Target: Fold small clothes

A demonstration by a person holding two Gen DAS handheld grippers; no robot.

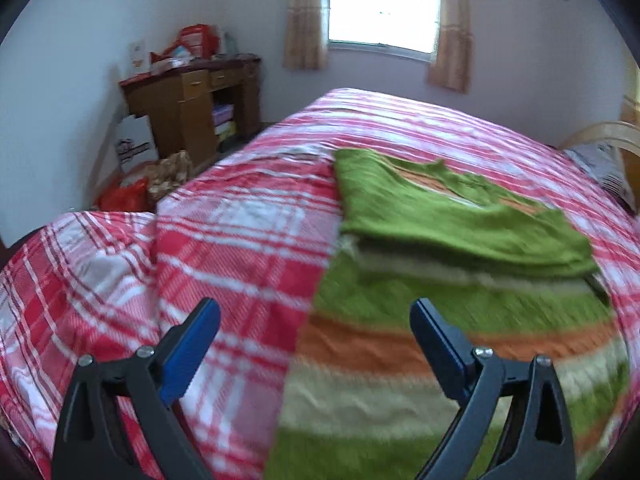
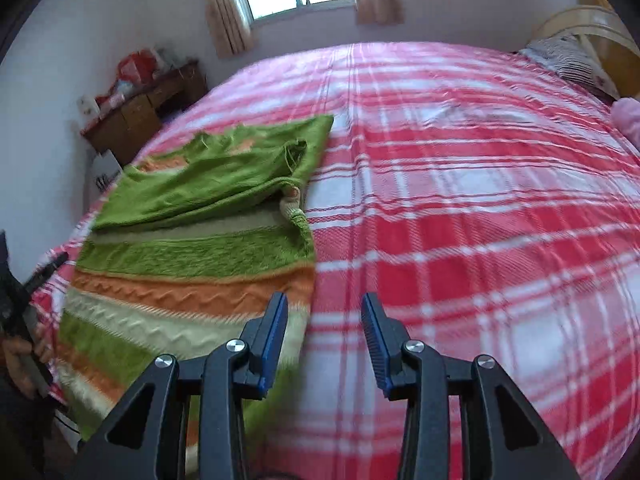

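Observation:
A small knitted sweater (image 1: pixel 460 264) in green, orange and cream stripes lies flat on the red-and-white plaid bed (image 1: pixel 248 232), its upper part folded back over the body. My left gripper (image 1: pixel 316 312) hovers wide open above the sweater's left edge, nothing between its fingers. In the right wrist view the same sweater (image 2: pixel 192 248) lies to the left on the bed (image 2: pixel 480 240). My right gripper (image 2: pixel 324 304) stands partly open over the sweater's right edge, and nothing is held between its pads. A hand (image 2: pixel 24 360) holding the left gripper shows at the far left.
A wooden desk (image 1: pixel 196 100) piled with bags stands by the wall beyond the bed's left side. Boxes and bags (image 1: pixel 136 168) sit on the floor beside it. A pillow (image 2: pixel 568 60) and wooden headboard are at the far right. Curtained window (image 1: pixel 380 4) behind.

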